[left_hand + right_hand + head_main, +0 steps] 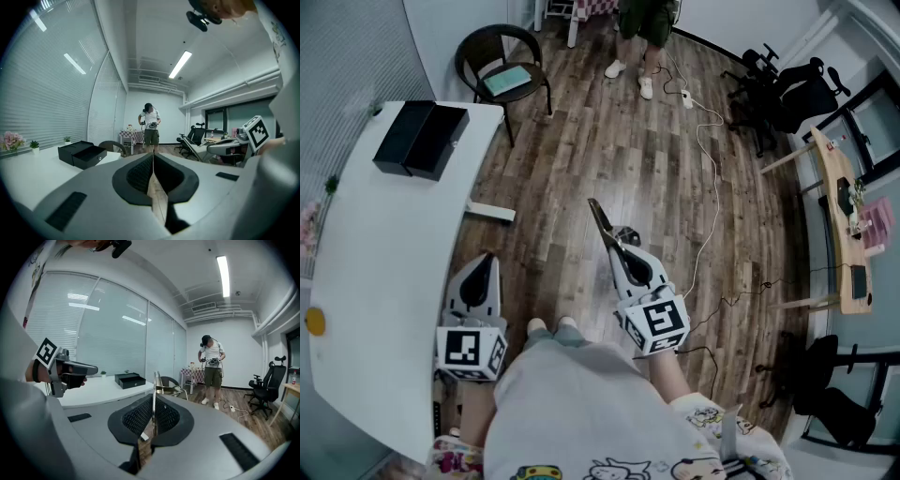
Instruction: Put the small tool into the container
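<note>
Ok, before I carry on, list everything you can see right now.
table: 1, white, left
container: 1, black, table's far end
disc: 1, yellow, table's left edge
chair: 1, dark, beyond table
office chairs: at least 2, black, far right
desk: 1, wooden, right
cable: 1, white, on floor
person: 1, standing, far end
small tool: 1, metal, in right gripper
left gripper: grey, shut, empty
right gripper: grey, shut on small tool

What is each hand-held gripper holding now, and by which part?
Right hand-held gripper: the small tool, gripped at its rear end, tip sticking forward. Left hand-held gripper: shut, empty.
</note>
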### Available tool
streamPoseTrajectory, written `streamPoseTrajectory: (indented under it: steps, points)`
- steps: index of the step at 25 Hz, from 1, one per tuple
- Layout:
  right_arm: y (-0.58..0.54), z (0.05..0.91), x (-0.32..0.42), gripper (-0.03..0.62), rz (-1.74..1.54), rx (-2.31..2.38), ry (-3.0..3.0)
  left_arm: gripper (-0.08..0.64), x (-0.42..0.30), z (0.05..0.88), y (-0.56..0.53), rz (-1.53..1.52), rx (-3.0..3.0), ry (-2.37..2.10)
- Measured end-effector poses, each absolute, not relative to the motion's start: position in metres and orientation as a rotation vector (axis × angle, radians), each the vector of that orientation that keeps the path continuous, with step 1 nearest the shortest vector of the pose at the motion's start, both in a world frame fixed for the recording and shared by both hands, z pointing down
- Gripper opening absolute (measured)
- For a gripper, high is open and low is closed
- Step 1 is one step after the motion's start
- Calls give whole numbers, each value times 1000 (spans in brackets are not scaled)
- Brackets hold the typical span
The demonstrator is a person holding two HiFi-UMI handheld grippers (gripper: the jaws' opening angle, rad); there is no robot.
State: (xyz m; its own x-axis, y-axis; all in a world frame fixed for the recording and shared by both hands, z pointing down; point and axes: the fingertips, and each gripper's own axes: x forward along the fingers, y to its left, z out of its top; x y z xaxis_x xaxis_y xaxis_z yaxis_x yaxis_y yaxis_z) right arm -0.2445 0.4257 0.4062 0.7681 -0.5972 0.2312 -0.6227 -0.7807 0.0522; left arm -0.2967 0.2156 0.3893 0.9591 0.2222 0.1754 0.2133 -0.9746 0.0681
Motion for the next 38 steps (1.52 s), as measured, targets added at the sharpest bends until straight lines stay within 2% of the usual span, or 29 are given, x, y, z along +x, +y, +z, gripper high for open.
streamPoseTrajectory:
  steps: [18, 38]
  points:
    - [462, 416, -227, 2, 341, 2890, -1009, 9, -278, 396, 244, 314, 3078, 316]
    - [354, 406, -35, 2, 335, 2812, -1110, 9, -89, 388, 149, 283, 3079, 269]
